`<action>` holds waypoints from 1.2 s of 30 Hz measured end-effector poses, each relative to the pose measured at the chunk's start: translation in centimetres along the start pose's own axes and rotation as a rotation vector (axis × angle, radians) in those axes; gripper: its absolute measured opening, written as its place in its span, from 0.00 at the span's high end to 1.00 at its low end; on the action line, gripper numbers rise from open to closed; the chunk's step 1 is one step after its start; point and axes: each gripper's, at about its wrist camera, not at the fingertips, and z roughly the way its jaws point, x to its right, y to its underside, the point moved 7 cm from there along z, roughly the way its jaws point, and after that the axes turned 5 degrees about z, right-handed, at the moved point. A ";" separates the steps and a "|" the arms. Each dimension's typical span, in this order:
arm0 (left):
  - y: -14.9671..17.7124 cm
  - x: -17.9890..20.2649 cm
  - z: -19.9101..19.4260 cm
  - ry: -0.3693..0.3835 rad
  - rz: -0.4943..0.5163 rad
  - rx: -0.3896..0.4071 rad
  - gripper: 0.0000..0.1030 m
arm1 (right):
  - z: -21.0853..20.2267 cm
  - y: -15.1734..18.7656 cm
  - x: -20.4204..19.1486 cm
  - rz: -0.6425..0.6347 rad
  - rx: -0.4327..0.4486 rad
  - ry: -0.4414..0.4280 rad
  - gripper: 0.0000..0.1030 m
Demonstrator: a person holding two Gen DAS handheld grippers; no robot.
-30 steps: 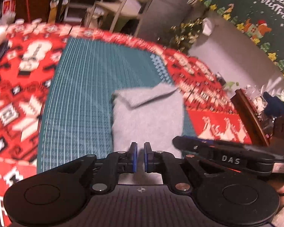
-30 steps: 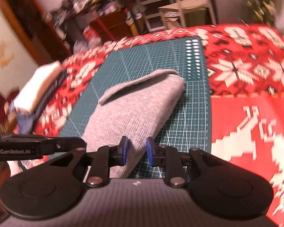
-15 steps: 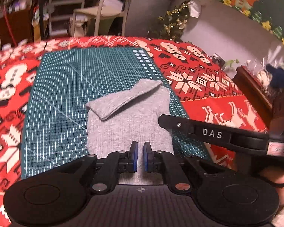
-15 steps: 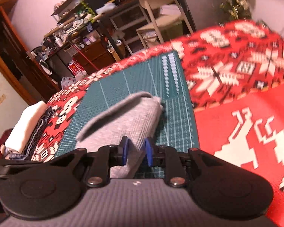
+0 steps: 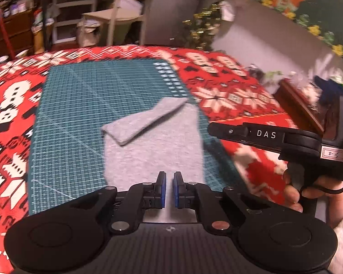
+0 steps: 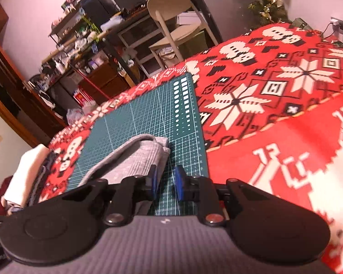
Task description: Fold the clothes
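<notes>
The grey garment lies on the green cutting mat, towards the mat's right edge in the left wrist view, already folded into a compact rectangle. A narrower strip, probably a sleeve or hem, is turned back across its far end and sits slanted, so the folding looks well along rather than just begun. What is left, by my reading, is at most one more fold from the near edge or a squaring-up, then setting it aside; a pile of white and dark cloth at the counter's left edge may be where finished pieces go, though I cannot be sure.

The left gripper hovers at the garment's near edge with its fingers all but shut; no cloth visibly passes between them. The right gripper sits at the garment's right-hand edge. Its fingers have just been closing slightly and stand a little apart, with bare mat showing in the gap and the cloth beside the left finger, not clamped.

The mat rests on a red and white patterned cloth covering the counter.
</notes>
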 end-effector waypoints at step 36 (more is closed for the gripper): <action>5.2 -6.0 -6.4 -0.203 0.007 -0.020 0.36 | -6.6 5.1 -11.0 -0.440 -0.090 0.131 0.01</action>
